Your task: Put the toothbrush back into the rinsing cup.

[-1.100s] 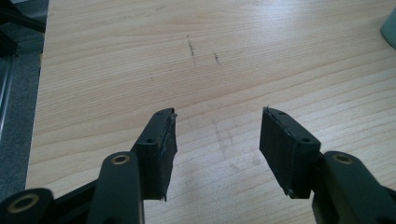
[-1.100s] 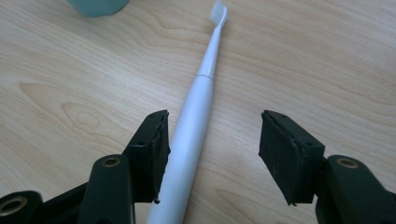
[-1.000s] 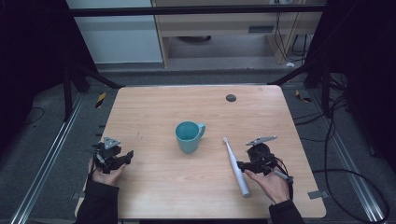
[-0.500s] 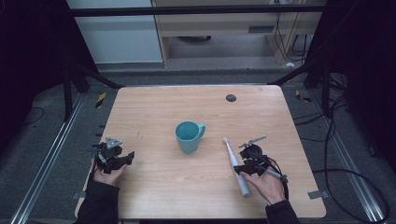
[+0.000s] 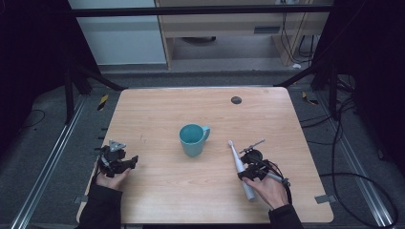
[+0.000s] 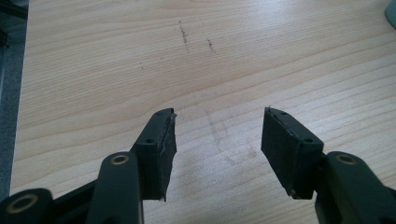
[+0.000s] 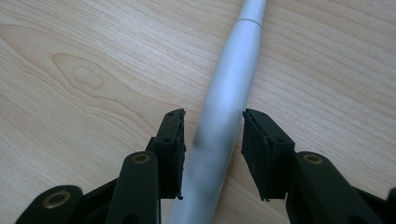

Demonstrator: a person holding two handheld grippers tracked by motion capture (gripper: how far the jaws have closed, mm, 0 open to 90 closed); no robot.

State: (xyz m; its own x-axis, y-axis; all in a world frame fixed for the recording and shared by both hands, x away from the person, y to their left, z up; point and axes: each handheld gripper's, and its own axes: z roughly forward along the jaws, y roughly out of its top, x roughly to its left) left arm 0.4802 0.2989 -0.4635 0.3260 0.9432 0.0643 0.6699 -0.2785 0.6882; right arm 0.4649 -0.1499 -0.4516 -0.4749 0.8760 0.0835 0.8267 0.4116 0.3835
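Left gripper (image 6: 217, 128) jaws spread wide, right gripper (image 7: 212, 133) jaws narrowly apart, both low

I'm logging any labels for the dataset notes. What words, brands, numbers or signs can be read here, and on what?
None can be read: the teal mug, the white electric toothbrush and the wooden table bear no visible text.

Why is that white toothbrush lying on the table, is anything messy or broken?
Nothing looks broken or spilled. The toothbrush just lies flat between the right gripper jaws, beside the upright teal mug.
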